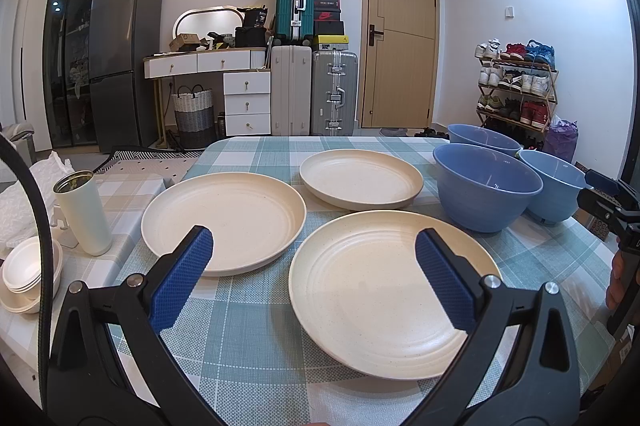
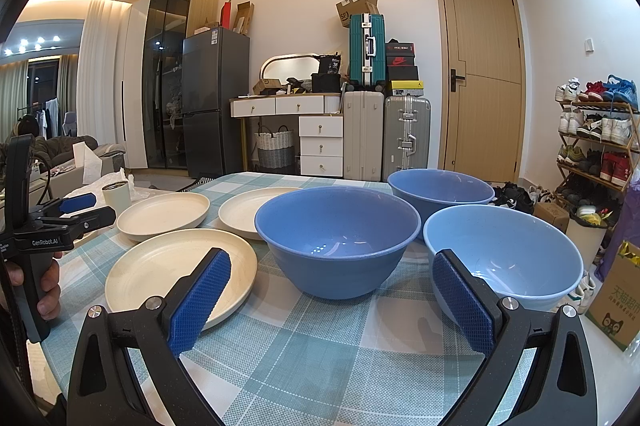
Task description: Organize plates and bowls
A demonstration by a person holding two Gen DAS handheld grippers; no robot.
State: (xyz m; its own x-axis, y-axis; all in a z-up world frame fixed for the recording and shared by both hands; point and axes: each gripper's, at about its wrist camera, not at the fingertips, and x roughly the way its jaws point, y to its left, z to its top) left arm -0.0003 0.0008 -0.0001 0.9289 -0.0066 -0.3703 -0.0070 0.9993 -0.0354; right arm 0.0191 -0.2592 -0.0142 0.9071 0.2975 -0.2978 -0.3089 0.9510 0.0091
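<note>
Three cream plates lie apart on the checked tablecloth: a near plate [image 1: 372,290], a left plate [image 1: 224,218] and a far plate [image 1: 360,182]. Three blue bowls stand to the right: a dark near bowl [image 1: 484,194], a dark far bowl [image 1: 482,140] and a light blue bowl [image 1: 554,182]. My left gripper [image 1: 314,246] is open and empty, above the near edges of the near and left plates. My right gripper [image 2: 332,266] is open and empty, in front of the dark near bowl [image 2: 338,238] and the light blue bowl [image 2: 508,258]. The near plate [image 2: 180,278] lies at its left.
A white tumbler [image 1: 82,212] and stacked small white bowls [image 1: 28,270] stand at the table's left. A cardboard box [image 2: 618,306] sits past the table's right edge. Suitcases, drawers, a fridge and a shoe rack line the far wall.
</note>
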